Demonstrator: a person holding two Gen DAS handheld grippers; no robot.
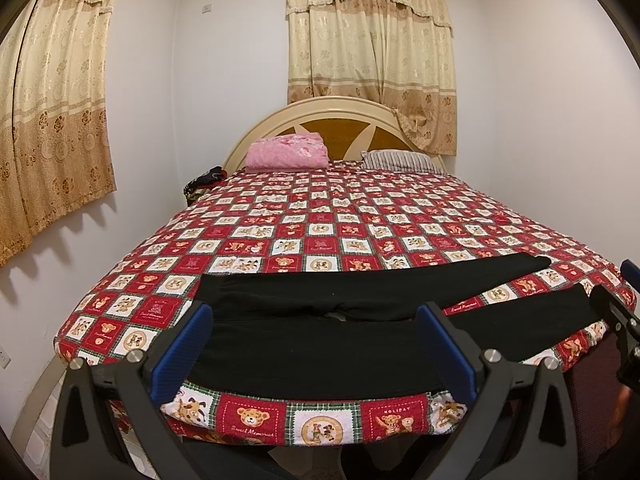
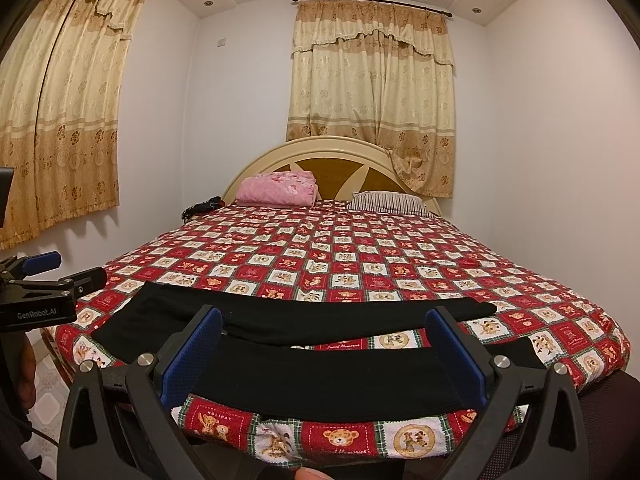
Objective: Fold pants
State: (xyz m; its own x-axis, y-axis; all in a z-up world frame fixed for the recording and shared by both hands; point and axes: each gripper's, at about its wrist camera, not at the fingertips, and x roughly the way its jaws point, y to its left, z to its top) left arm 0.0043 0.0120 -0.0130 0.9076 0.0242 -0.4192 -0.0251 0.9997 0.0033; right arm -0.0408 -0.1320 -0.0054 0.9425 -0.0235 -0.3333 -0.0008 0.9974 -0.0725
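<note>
We are at the foot of the bed (image 1: 400,216), and the black pants (image 1: 320,344) lie flat across its near edge on the red bear-print bedspread (image 1: 280,240). The waist end sits to our left, and the two legs run off to the right, parting slightly so a strip of the print shows between them.

Our left gripper (image 1: 316,348) hovers over the wider, waist part of the pants, its blue-padded fingers (image 1: 188,352) spread wide apart with nothing between them but the view of the cloth below. We cannot tell whether the tips touch the fabric.

Our right gripper (image 2: 324,356) hangs over the nearer leg, fingers (image 2: 192,356) likewise spread wide and gripping nothing. From the right wrist view we catch the left gripper off at the left edge, beside the bed corner; from the left wrist view the right one peeks in at the right edge.

Up at the headboard (image 2: 340,160) rest a folded pink blanket (image 2: 276,188) and a striped pillow (image 2: 384,202). Cream and gold curtains (image 2: 372,92) hang behind.
</note>
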